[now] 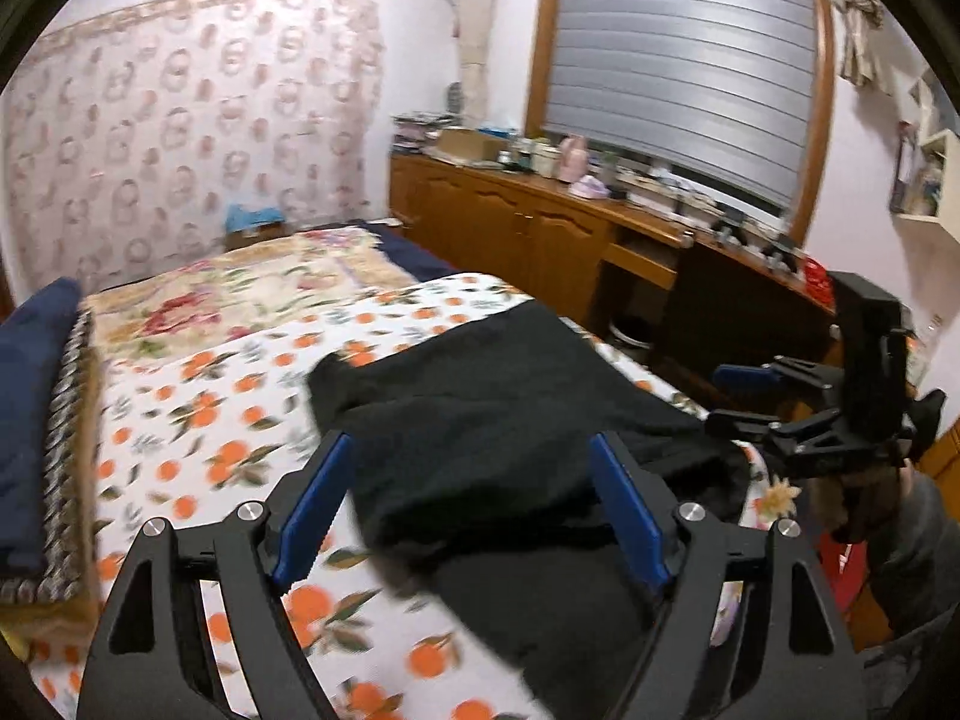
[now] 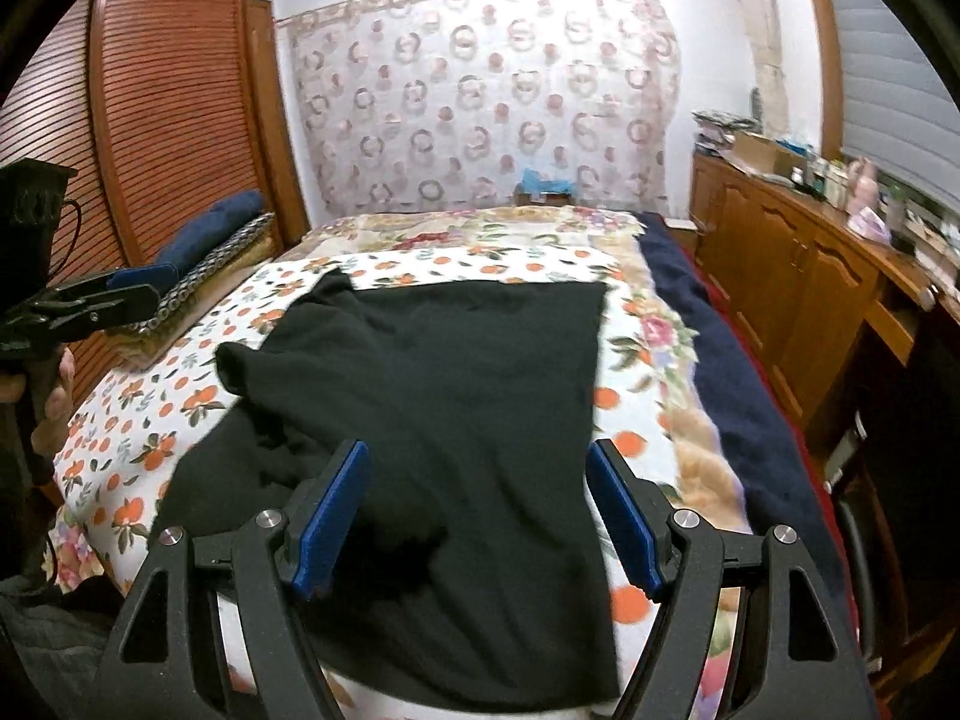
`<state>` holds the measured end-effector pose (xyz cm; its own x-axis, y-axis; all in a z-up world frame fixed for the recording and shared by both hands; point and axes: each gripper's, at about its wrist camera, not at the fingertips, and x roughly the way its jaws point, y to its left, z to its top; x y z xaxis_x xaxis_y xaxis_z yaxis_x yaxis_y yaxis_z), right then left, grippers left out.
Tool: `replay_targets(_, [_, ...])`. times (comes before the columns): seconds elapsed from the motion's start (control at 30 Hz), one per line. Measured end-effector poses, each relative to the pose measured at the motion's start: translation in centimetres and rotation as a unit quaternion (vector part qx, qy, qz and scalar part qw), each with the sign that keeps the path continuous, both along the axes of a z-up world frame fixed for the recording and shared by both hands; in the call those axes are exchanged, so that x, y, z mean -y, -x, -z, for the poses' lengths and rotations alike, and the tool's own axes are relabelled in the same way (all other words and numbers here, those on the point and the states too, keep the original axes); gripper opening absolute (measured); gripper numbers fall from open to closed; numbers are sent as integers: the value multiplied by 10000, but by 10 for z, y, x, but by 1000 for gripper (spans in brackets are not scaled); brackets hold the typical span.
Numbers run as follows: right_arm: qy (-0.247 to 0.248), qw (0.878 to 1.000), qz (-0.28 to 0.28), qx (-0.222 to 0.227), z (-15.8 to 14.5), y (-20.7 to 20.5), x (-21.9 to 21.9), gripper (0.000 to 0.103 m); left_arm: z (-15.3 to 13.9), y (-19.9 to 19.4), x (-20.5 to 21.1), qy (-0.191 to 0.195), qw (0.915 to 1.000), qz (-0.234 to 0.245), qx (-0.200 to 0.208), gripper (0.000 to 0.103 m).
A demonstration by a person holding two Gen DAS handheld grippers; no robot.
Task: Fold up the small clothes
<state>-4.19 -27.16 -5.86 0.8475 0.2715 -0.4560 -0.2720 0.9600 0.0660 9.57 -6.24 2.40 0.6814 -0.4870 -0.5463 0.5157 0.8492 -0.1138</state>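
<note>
A black garment (image 2: 444,396) lies spread on the orange-print sheet (image 2: 150,420) of the bed, with one part folded over at its left side. It also shows in the left wrist view (image 1: 498,420). My right gripper (image 2: 477,468) is open and empty, hovering above the garment's near part. My left gripper (image 1: 471,468) is open and empty above the garment's near left edge. The right gripper (image 1: 756,396) shows at the right of the left wrist view, and the left gripper (image 2: 129,291) at the left of the right wrist view.
A floral blanket (image 2: 480,228) covers the far bed. A dark blue blanket (image 2: 738,396) lies along the right edge. Folded bedding (image 2: 210,240) is stacked at the left by a wooden wardrobe (image 2: 150,120). A cluttered wooden cabinet (image 1: 540,222) runs along the right wall.
</note>
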Motion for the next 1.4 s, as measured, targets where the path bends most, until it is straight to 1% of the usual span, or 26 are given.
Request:
replay_targets(0.13, [80,9995,-311,24,-4,-7,-25,76,5,5,-21,-7,9995,-299,54,81])
replay_targets(0.2, [215,9985,-511,7,-5,-13,-39,76,8,6,-28,12,9992,-402,40,81])
replay_targets(0.3, [545,9960,-681,-168,4,-31,-55,76,14,7,-36,77,9987,-497,-5,81])
replay_targets(0.33, [651,9950,-710,-275,9,-39,-59,75,17,7,-40,105,9985,-530,-32,81])
replay_targets(0.37, [724,9942,-704,-356,13,-44,-62,72,18,8,-42,112,9984,-548,-51,81])
replay_targets(0.4, [772,9935,-706,-448,17,-51,-63,65,21,8,-44,119,9982,-578,-74,81])
replay_targets(0.43, [783,9926,-752,-548,19,-56,-64,55,24,7,-46,125,9980,-607,-102,81])
replay_targets(0.47, [781,9918,-802,-613,22,-60,-63,48,27,7,-48,121,9979,-626,-125,81])
replay_targets(0.5, [776,9913,-845,-647,23,-62,-61,30,29,7,-49,113,9977,-651,-144,81])
replay_targets(0.53, [762,9909,-890,-665,23,-64,-59,15,31,6,-50,106,9975,-680,-161,81])
replay_targets(0.63, [568,9914,-1080,-470,13,-55,-48,13,33,6,-52,115,9971,-737,-175,81])
replay_targets(0.7, [438,9929,-1066,-295,3,-48,-40,13,35,5,-54,139,9969,-748,-179,81])
replay_targets(0.8, [495,9953,-820,-108,-7,-41,-24,13,34,7,-55,81,9963,-846,-95,81])
replay_targets(0.9, [521,9973,-449,-255,-4,-47,-5,13,34,8,-56,110,9962,-861,-54,81])
replay_targets(0.97, [596,9967,-348,-432,3,-53,3,13,33,9,-57,132,9961,-868,-55,81])
replay_targets(1.03, [707,9960,-272,-476,6,-56,3,24,33,9,-57,101,9960,-882,-35,81])
replay_targets(1.07, [749,9960,-215,-430,5,-57,3,27,33,9,-57,90,9960,-892,-27,81])
replay_targets(1.1, [777,9961,-189,-382,2,-57,4,35,33,10,-56,85,9959,-902,-25,81])
replay_targets(1.13, [772,9963,-179,-327,-2,-56,4,47,32,10,-57,85,9959,-906,-26,81])
replay_targets(1.2, [643,9976,-169,-170,-11,-53,2,57,32,11,-57,80,9959,-905,-5,81])
replay_targets(1.23, [564,9982,-193,-107,-14,-52,-3,61,32,11,-57,75,9958,-908,-3,81])
replay_targets(1.3, [510,9984,-261,0,-22,-52,-7,63,33,12,-56,54,9958,-919,6,81])
replay_targets(1.4, [542,9976,-413,112,-30,-52,-18,63,33,13,-56,44,9957,-927,11,81])
